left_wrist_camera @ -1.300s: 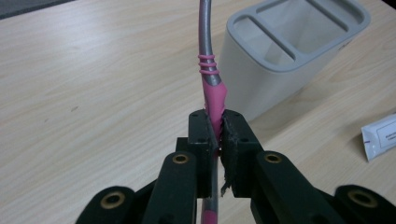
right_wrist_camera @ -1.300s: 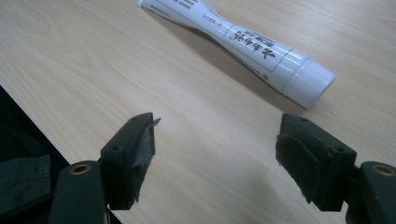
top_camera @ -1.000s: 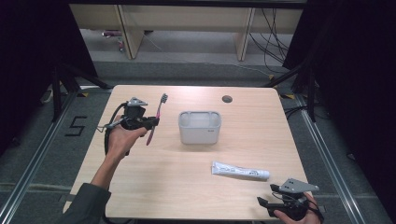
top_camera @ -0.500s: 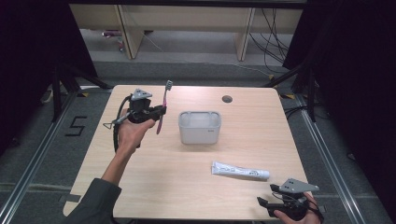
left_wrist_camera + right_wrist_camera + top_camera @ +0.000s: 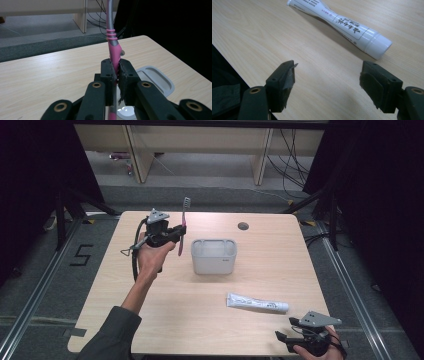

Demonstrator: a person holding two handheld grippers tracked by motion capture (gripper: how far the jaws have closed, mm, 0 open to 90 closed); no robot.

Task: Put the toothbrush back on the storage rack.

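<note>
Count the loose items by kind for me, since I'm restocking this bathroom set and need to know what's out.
Toothbrush, held upright in the left gripper: 1
Toothpaste tube, lying on the table: 1
Grey holder tub: 1
Total: 3

One camera sits high above the near side and looks down on the whole table (image 5: 165, 320) – the left gripper (image 5: 115, 72) camera looks level and close along its jaws to the grey tray (image 5: 160, 80), and the right gripper (image 5: 327, 77) camera looks down close at the toothpaste tube (image 5: 342, 23) – both seen from high up too.
</note>
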